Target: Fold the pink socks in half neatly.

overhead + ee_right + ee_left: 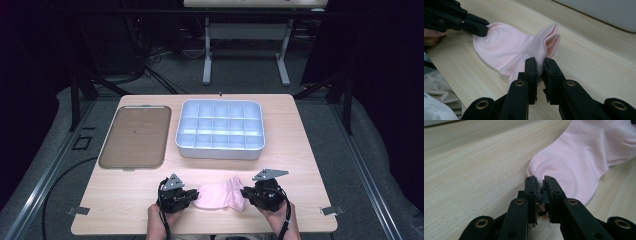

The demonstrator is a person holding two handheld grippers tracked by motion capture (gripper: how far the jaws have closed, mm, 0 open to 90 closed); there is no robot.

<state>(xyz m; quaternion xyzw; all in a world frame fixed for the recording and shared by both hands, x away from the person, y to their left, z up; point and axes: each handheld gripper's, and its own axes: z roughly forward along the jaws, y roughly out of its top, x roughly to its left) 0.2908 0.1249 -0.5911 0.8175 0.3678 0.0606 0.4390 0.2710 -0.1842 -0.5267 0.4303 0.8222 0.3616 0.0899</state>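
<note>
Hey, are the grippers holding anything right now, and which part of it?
Both hold the pink sock: the left gripper pinches its rounded toe end, and the right gripper pinches the ribbed cuff end.

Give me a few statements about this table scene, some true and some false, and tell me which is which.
1. The pink sock lies in the divided bin. False: it is on the table, between the grippers.
2. The left gripper pinches one end of the sock. True.
3. The right gripper hangs open, away from the sock. False: its jaws grip the cuff end.
4. A brown tray sits left of the bin. True.
</note>
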